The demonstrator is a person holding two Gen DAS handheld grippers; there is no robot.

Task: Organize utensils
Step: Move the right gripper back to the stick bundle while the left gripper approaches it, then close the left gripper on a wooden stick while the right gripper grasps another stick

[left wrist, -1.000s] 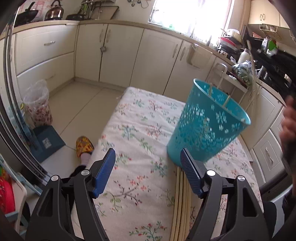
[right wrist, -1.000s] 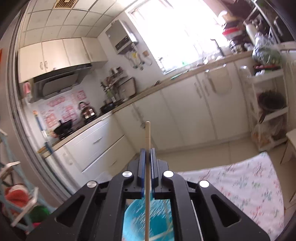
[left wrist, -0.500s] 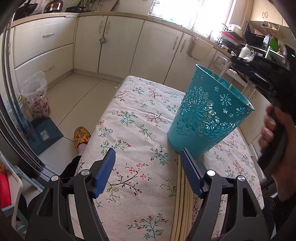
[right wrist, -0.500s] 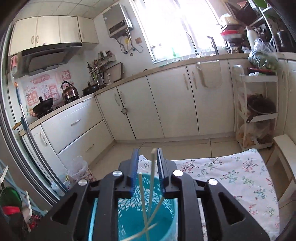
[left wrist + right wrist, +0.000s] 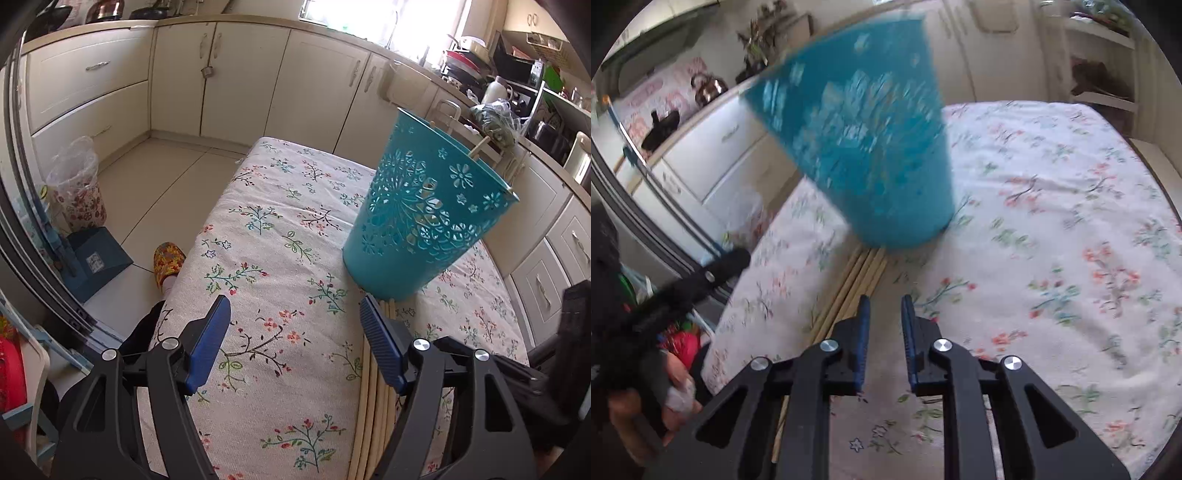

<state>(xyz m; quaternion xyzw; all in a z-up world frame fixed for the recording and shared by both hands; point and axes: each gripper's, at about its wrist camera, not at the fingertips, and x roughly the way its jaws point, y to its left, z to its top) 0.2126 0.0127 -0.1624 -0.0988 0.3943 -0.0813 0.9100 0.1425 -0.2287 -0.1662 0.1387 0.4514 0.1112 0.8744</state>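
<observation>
A teal cut-out bucket (image 5: 424,206) stands on the floral tablecloth (image 5: 266,236), with a chopstick end (image 5: 480,142) poking over its rim. A bundle of several wooden chopsticks (image 5: 373,398) lies in front of it, reaching to its base. My left gripper (image 5: 293,301) hangs open over the cloth, its right finger just above the bundle's left side. In the blurred right wrist view, my right gripper (image 5: 884,306) is low over the cloth, right of the chopsticks (image 5: 857,280) and short of the bucket (image 5: 871,147). Its jaws are closing, narrowly apart, with nothing between them.
Cream kitchen cabinets (image 5: 236,74) run behind the table. On the floor to the left are a bagged bin (image 5: 75,184), a blue dustpan (image 5: 96,262) and a person's slippered foot (image 5: 168,260). A white shelf rack (image 5: 1100,55) stands beyond the table's far end.
My right gripper held a chopstick above the bucket, let it go into the bucket, then dropped to the table in front of it. The left gripper has hardly moved.
</observation>
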